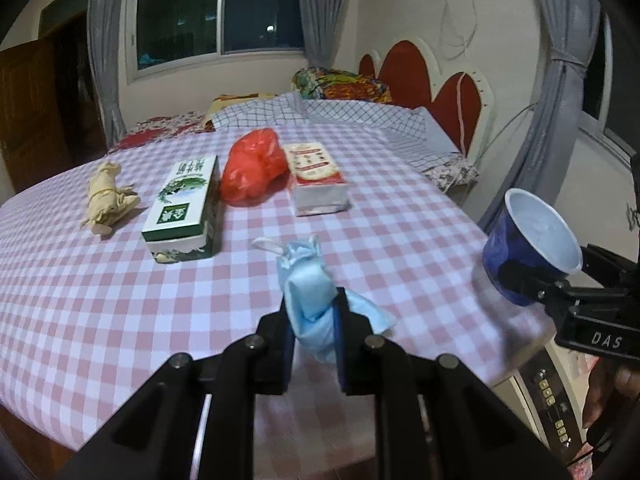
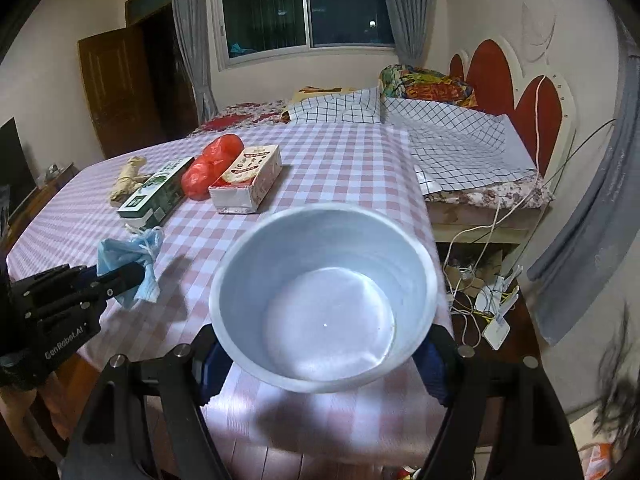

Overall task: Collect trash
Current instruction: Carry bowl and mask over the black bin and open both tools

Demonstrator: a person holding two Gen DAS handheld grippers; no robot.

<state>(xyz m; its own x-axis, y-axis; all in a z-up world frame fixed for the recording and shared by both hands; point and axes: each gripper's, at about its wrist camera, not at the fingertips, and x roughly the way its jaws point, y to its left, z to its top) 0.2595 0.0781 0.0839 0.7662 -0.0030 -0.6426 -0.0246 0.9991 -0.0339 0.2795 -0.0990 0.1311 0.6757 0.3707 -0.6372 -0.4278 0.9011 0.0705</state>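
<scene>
My left gripper is shut on a crumpled light-blue face mask, held just above the pink checked tablecloth. The right wrist view shows that gripper and the mask at the left. My right gripper is shut on a dark-blue paper cup with an empty white inside, lifted near the table's right edge. From the left wrist view, the cup and right gripper are at the right. Crumpled brown paper, a green box, a red plastic bag and a red-and-white box lie farther back.
A bed with a checked sheet and red headboard stands behind the table. Cables and a power strip lie on the floor at the right. An appliance panel with buttons sits below the table's right edge, beside a hand.
</scene>
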